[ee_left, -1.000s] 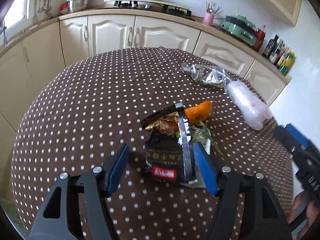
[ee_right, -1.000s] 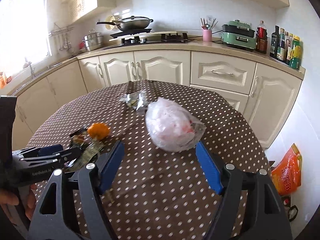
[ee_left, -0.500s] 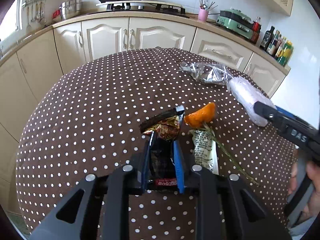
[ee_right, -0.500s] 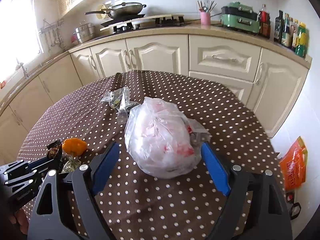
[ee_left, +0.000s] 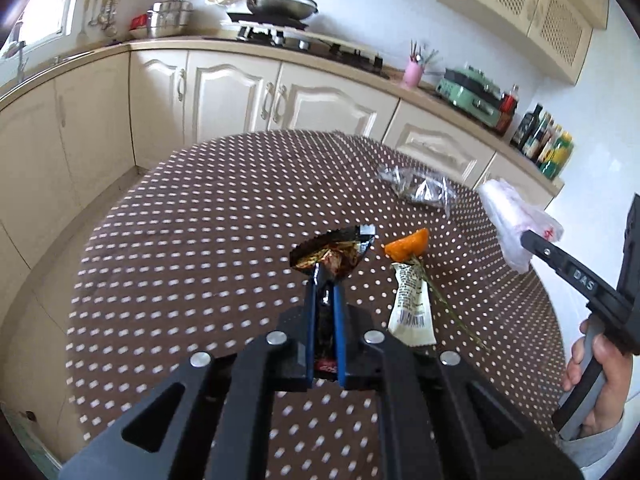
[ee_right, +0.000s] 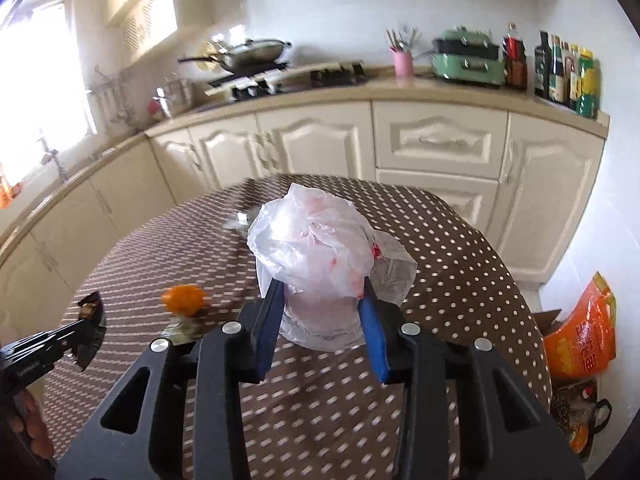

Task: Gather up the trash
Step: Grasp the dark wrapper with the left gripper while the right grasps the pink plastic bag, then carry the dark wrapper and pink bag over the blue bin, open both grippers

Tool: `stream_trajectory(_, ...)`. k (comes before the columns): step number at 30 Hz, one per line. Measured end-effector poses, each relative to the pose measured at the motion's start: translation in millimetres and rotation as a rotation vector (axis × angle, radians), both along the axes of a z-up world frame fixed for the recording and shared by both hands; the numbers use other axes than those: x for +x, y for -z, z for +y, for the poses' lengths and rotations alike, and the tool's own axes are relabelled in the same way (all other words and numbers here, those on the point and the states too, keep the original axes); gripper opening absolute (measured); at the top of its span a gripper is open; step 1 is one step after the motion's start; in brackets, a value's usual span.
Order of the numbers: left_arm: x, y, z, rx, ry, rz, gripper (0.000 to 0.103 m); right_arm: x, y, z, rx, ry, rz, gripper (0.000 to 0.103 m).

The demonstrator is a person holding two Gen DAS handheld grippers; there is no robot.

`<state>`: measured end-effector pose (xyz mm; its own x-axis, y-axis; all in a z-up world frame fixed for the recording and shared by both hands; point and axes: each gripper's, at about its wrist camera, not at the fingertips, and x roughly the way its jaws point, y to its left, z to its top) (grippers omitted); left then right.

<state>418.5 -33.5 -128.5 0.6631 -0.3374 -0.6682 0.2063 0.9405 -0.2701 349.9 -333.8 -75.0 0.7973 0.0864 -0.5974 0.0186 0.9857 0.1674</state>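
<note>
My left gripper (ee_left: 325, 280) is closing its jaws on a black snack wrapper (ee_left: 332, 250); the pads pinch it and its torn end fans out above the table. My right gripper (ee_right: 322, 296) is closing on a white plastic bag (ee_right: 316, 240), and both pads press into its sides. The left wrist view shows the right gripper (ee_left: 528, 240) holding that bag (ee_left: 508, 212) at the table's right side. In the right wrist view the left gripper (ee_right: 86, 330) appears at the lower left with the wrapper in it.
On the brown dotted tablecloth (ee_left: 192, 248) lie an orange peel (ee_left: 408, 245), a white sachet (ee_left: 412, 308) with a thin green stem, and a crumpled clear wrapper (ee_left: 420, 188). Cream cabinets (ee_right: 436, 148) ring the table. An orange bag (ee_right: 580, 336) sits on the floor at the right.
The left jaws closed on the black wrapper and lifted it off the cloth. The right gripper moved up to the white bag, and its jaws closed onto the bag's sides.
</note>
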Motion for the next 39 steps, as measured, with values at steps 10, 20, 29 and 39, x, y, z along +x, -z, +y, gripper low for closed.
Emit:
stream_trajectory(10,-63.9,-26.6,75.7,-0.041,-0.106,-0.069,0.007,-40.3,-37.6,128.3,0.01,-0.274,-0.076,0.035)
stream_trajectory(20,-128.2,-18.6,211.3,-0.039,-0.366,-0.054,0.007,-70.4,-25.2,303.4,0.067,-0.606,-0.023,0.035)
stream_trajectory(29,-170.2,51.0,313.6,-0.057,-0.55,0.073,0.007,-92.8,27.5,423.0,0.004,-0.787,0.078,0.036)
stream_trajectory(39,-162.8,153.1,373.3,-0.133,-0.653,0.258,0.007,-67.6,130.0,493.7,-0.102,-0.801,0.261,0.038)
